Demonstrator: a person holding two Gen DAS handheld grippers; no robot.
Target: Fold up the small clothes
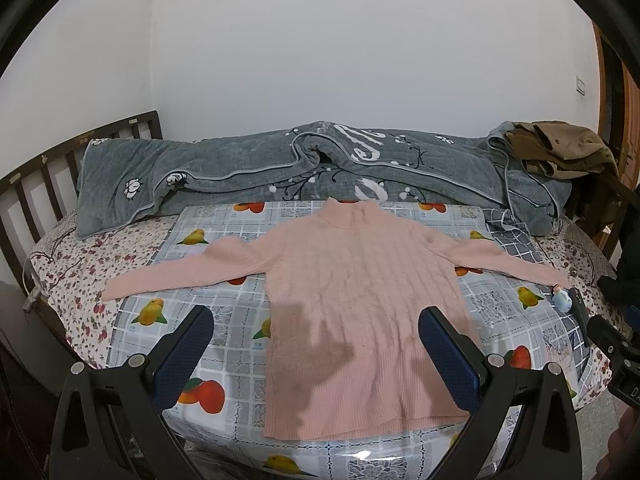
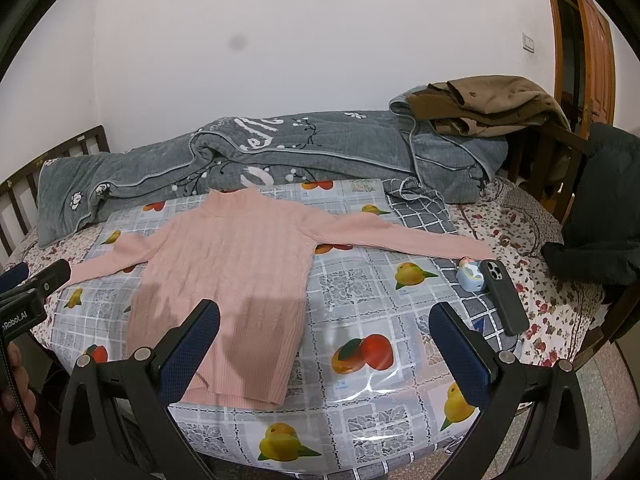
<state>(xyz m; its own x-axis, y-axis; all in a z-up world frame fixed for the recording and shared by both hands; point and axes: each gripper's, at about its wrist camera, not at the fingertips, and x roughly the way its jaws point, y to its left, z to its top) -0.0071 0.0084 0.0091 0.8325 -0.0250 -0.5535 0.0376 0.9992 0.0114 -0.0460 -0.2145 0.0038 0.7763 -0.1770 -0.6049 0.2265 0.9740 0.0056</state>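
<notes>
Nearest the lens, the left gripper [image 1: 316, 346] and right gripper [image 2: 324, 340] both hover with jaws spread, holding nothing. The pink ribbed sweater [image 1: 360, 304] lies flat mid-frame on the fruit-print sheet [image 2: 360, 292], sleeves out, unfolded: folding seems not yet begun, and a sleeve likely comes first. At the right cuff sit a small figurine [image 2: 470, 276] and phone [image 2: 502, 296], possibly obstructing; the grey quilt [image 1: 280, 168] lies bunched behind.
</notes>
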